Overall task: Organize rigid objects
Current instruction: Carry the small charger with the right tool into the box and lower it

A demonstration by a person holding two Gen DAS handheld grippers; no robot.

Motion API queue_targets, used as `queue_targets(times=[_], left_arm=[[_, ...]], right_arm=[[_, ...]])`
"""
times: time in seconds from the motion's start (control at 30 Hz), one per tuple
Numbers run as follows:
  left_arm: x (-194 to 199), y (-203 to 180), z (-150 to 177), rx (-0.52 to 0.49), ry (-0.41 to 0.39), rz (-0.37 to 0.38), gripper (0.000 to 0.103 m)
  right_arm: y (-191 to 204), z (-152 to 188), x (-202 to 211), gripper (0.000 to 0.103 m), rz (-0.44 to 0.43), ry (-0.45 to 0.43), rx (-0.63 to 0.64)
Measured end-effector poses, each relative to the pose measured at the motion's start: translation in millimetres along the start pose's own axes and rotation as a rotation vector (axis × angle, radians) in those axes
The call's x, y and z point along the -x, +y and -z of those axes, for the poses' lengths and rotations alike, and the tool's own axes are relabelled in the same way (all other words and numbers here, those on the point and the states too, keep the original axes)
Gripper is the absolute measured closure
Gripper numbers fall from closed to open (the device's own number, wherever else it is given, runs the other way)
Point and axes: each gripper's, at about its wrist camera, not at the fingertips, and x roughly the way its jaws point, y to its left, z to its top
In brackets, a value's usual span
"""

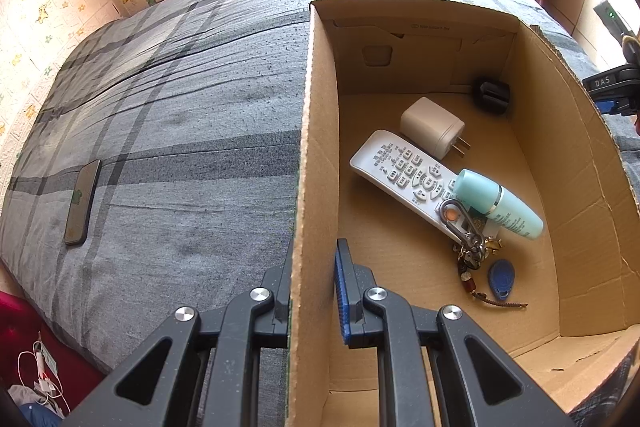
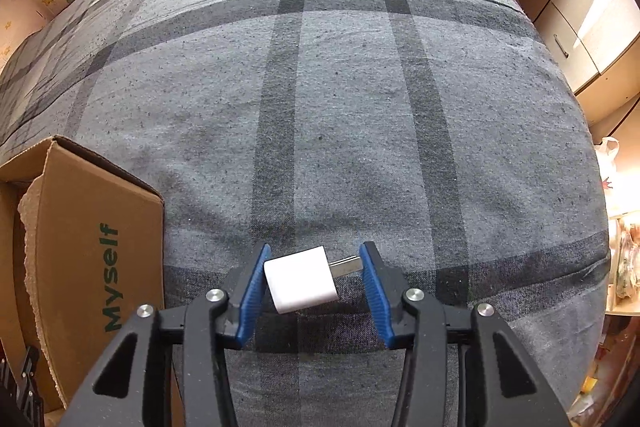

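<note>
A cardboard box (image 1: 316, 131) stands on the grey plaid bed. My left gripper (image 1: 314, 267) straddles its left wall, one finger outside and one inside, with a gap on the inner side. Inside lie a white remote (image 1: 404, 175), a white charger (image 1: 432, 127), a teal tube (image 1: 500, 203), a key bunch (image 1: 472, 247) with a blue fob (image 1: 501, 279), and a black block (image 1: 491, 94). My right gripper (image 2: 314, 269) has its jaws around a small white plug adapter (image 2: 300, 279); its body touches the left pad and its prongs reach the right pad. The box shows at the left (image 2: 92, 235).
A dark phone (image 1: 82, 203) lies on the bed (image 1: 180, 107) to the left of the box. A wall with animal stickers runs behind the bed. Red curtains and wooden cabinets (image 2: 580, 39) are at the right. Cables lie on the floor at the lower left (image 1: 40, 375).
</note>
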Motion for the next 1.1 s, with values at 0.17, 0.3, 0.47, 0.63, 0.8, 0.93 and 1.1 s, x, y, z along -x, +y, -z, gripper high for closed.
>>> queue_targets(times=[0.17,0.3,0.47,0.63,0.8,0.93,1.1], left_arm=[[0.2,-1.4,0.3,0.001,-0.003,0.001,0.087],[0.2,-1.3,0.0,0.003,-0.002,0.002,0.087],[0.4,-0.8,-0.3,0.004,-0.001,0.003,0.087],[0.2,-0.2,-0.8,0.007,0.0,0.008,0.087],[-0.7,0.2,-0.7,0.007,-0.001,0.005,0.087],[-0.9,0.1,-1.1,0.005,0.0,0.005,0.087],[-0.8,0.1,-1.1,0.004,0.0,0.005,0.087]], right_arm=[[7.8,9.0,30.2,0.054,-0.008,-0.008,0.018],[23.0,14.0,52.6,0.054,-0.006,-0.032,0.054],[35.8,17.1,79.9,0.054,-0.002,-0.066,0.095],[49.4,18.2,95.9,0.054,-0.028,-0.08,0.123],[64.3,22.8,112.4,0.054,-0.046,-0.099,0.152],[81.4,26.0,123.4,0.054,-0.052,-0.117,0.19],[104.5,28.3,130.8,0.054,-0.079,-0.127,0.229]])
